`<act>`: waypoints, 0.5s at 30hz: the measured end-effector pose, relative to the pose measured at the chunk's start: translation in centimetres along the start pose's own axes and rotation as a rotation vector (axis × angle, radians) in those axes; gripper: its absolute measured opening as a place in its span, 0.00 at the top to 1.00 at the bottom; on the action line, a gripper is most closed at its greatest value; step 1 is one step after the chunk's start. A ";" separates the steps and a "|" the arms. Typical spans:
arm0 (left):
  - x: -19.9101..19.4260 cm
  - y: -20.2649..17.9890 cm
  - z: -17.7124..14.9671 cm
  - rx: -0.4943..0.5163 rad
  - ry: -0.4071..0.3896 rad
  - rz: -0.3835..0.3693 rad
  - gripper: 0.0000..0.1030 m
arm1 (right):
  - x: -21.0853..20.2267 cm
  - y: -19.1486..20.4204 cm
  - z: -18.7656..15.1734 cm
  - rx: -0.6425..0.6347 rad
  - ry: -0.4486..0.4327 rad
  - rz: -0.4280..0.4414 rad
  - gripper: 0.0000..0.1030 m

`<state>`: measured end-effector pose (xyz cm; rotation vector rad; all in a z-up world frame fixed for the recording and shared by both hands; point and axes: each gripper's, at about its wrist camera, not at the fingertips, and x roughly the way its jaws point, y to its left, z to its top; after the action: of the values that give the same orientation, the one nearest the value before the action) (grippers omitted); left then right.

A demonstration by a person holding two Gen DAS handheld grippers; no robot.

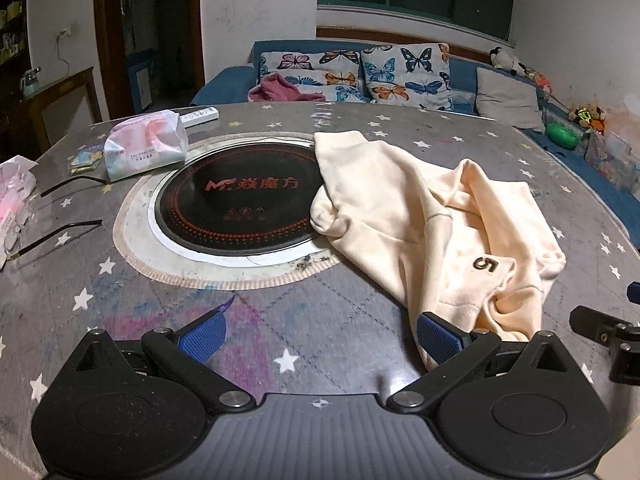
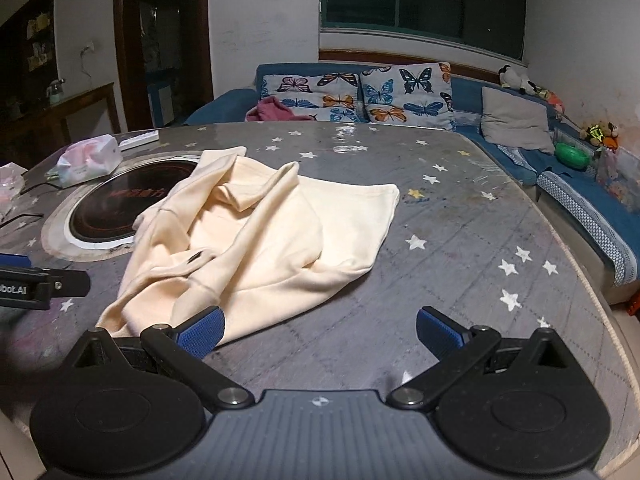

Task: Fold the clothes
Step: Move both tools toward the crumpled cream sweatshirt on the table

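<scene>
A cream garment (image 1: 432,220) with a black "5" lies crumpled on the grey star-print table (image 1: 300,320), partly over the round cooktop. It also shows in the right wrist view (image 2: 256,236). My left gripper (image 1: 320,338) is open and empty; its right finger pad (image 1: 438,336) sits by the garment's near hem. My right gripper (image 2: 320,334) is open and empty; its left finger pad (image 2: 200,334) sits at the garment's near edge. The right gripper's body (image 1: 608,334) shows at the left view's right edge, and the left gripper's body (image 2: 36,286) at the right view's left edge.
A black round induction cooktop (image 1: 236,208) is set into the table. A tissue pack (image 1: 146,150), a remote (image 1: 200,115), glasses (image 1: 48,216) and a pink packet (image 1: 14,184) lie at the left. A blue sofa with butterfly cushions (image 1: 408,72) stands behind. The table edge (image 2: 600,300) curves at the right.
</scene>
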<state>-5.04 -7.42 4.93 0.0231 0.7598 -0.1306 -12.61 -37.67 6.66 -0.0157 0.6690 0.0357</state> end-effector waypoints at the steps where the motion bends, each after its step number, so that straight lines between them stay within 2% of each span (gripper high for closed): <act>1: -0.2 -0.1 -0.1 0.004 -0.002 -0.002 0.00 | -0.2 0.1 -0.1 -0.004 -0.003 -0.003 0.00; 15: -2.8 -1.5 -1.1 0.042 -0.042 -0.022 0.00 | -3.6 1.6 -0.9 -0.030 -0.068 -0.014 0.00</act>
<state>-7.95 -8.49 6.12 0.0512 0.7151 -0.1678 -16.06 -36.22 8.14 -0.0473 0.6007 0.0329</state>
